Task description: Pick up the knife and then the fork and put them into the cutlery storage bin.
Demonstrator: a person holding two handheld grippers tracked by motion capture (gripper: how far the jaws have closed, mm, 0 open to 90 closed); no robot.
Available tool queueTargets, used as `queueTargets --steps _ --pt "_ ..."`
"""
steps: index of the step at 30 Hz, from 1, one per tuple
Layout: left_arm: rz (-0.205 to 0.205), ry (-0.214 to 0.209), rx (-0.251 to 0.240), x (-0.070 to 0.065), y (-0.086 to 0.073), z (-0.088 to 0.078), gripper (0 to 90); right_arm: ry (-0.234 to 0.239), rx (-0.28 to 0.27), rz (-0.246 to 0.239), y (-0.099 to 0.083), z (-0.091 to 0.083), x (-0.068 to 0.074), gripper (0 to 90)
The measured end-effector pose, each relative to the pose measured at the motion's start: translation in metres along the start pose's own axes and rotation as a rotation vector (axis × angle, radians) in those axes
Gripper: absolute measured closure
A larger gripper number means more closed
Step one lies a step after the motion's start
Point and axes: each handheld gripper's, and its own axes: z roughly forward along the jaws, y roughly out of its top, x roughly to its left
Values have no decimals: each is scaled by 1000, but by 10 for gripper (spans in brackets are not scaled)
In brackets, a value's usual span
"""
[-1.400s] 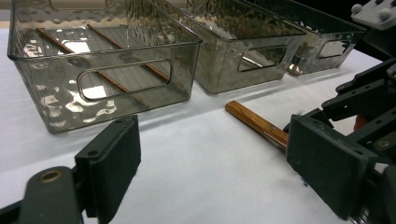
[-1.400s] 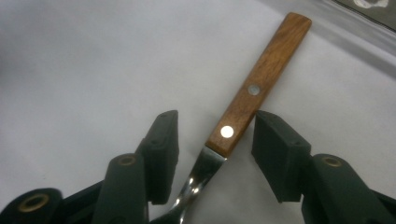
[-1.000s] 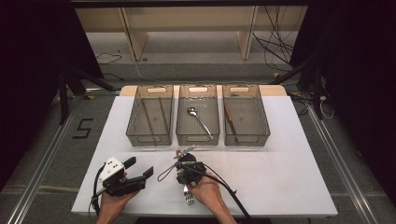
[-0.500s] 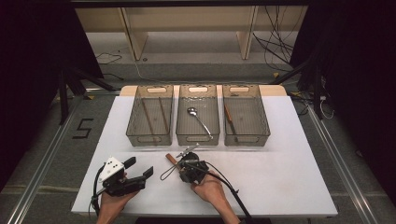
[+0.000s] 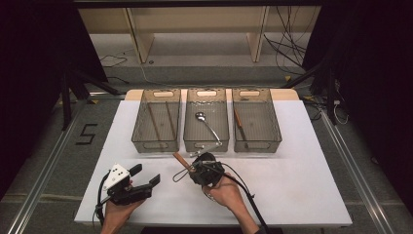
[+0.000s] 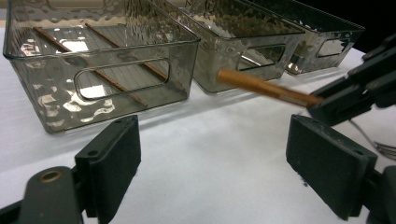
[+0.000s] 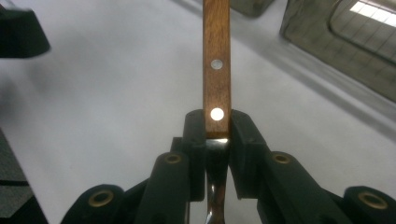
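Holding a wooden-handled fork point(image 7: 216, 65) in my right claw point(image 5: 203, 168), I have the jaws clamped narrow on the near end of the handle, right where wood meets metal; the right gripper view shows the pads pressing both sides of it. The jaws have just been closing on it, with the handle between them. In the high view the handle sticks out of the claw toward the upper left, and the metal tines trail out on the near side, just above the white worktop point(image 5: 302, 185).

What the next move turns on, as I judge it: the fork's long axis runs on a slant, handle pointing away from me toward the gap between the left bin point(image 5: 156, 119) and the middle bin point(image 5: 207, 97). The middle bin holds a spoon point(image 5: 207, 124), the left one chopsticks, and the right bin point(image 5: 255, 117) a piece with a similar wooden handle. So the fork probably belongs well to the right of where it points, and my right hand is the nearer one.

My left claw point(image 6: 224, 154) stands wide open and empty, low over the worktop.
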Motion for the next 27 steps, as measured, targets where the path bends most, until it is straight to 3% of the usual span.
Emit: queueTargets --steps 8,15,21,27 --pt "0 -7 1 0 0 0 177 18 -77 19 12 -31 -17 786" --pt "2 -15 0 -1 0 1 174 0 -126 52 22 -56 -41 786" --pt "8 -28 4 -2 -1 2 173 -23 -159 86 32 -77 -71 785" --pt "13 -34 6 -2 -1 2 170 -81 -184 140 44 -96 -107 785"
